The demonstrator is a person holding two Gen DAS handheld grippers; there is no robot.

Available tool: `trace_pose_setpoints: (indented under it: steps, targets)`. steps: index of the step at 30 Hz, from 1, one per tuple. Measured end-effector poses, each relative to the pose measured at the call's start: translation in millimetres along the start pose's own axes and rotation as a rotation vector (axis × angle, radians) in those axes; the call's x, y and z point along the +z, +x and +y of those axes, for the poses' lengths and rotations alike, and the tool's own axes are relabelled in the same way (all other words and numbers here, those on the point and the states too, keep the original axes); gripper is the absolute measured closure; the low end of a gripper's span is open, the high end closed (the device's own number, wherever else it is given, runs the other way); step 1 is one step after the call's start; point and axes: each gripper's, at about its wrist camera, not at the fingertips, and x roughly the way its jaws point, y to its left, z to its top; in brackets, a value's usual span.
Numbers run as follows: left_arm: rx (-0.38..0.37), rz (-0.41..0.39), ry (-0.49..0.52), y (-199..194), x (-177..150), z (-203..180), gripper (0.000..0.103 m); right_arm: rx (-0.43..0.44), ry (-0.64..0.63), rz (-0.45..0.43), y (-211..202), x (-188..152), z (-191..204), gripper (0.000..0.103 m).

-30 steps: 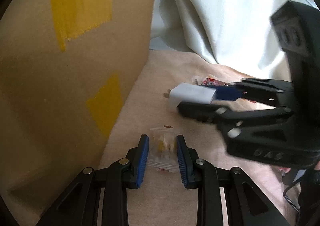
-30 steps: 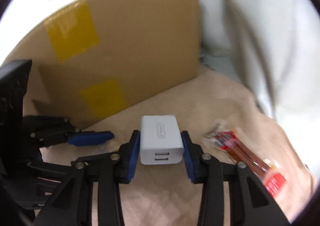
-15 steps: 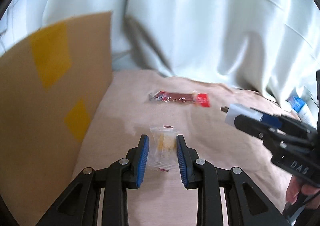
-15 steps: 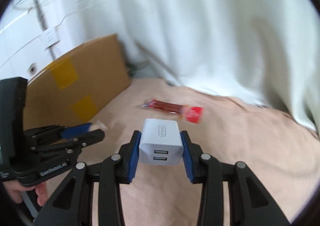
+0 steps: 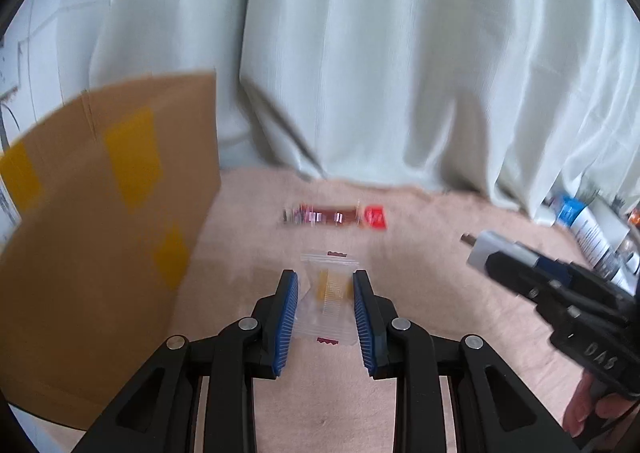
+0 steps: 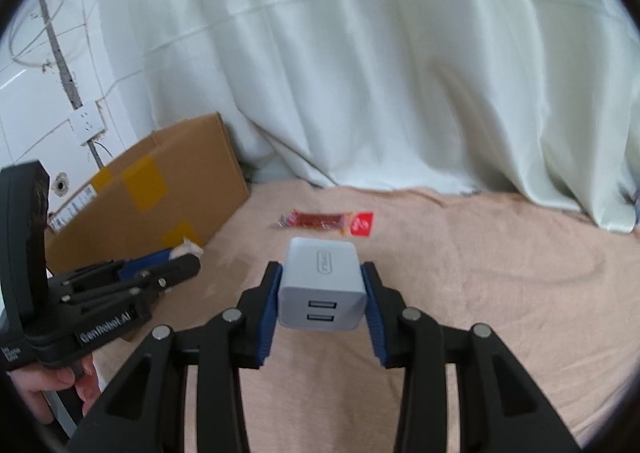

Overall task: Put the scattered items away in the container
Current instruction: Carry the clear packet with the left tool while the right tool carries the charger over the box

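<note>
Left wrist view first: our left gripper is clenched on a small clear plastic sachet with a yellow centre, which sits squarely between the blue ribbed pads and pokes out past the tips toward 12 o'clock. Beyond it at 12 o'clock, well apart, a long red snack stick wrapper lies flat on the pinkish-beige cloth surface. At 9 to 10 o'clock stands the brown cardboard box with yellow tape patches, its wall close beside our left finger. At 3 o'clock our right gripper enters, gripping a white cube-shaped USB wall charger, prongs pointing toward the middle.

From the right wrist view, our right gripper is closed firmly on that charger, its two USB ports facing the camera, held between the pads above the cloth. The red wrapper lies just past it at 12 o'clock. At 9 o'clock our left gripper shows with a hand beneath it, and the box stands at 10 o'clock against the pale curtain. Whether the box is open on top we cannot tell.
</note>
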Motion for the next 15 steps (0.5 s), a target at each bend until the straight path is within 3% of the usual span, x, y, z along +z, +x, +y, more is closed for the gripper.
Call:
trace_pose_setpoints:
  steps: [6, 11, 15]
  targets:
    - [0.023, -0.154, 0.030, -63, 48, 18, 0.074, 0.048, -0.072, -0.109, -23, 52, 41, 0.060]
    - [0.119, -0.246, 0.035, -100, 86, 61, 0.074, 0.135, -0.131, -0.173, -16, 101, 91, 0.060]
    - [0.217, -0.279, 0.012, -119, 102, 107, 0.074, 0.245, -0.160, -0.168, 10, 127, 134, 0.060]
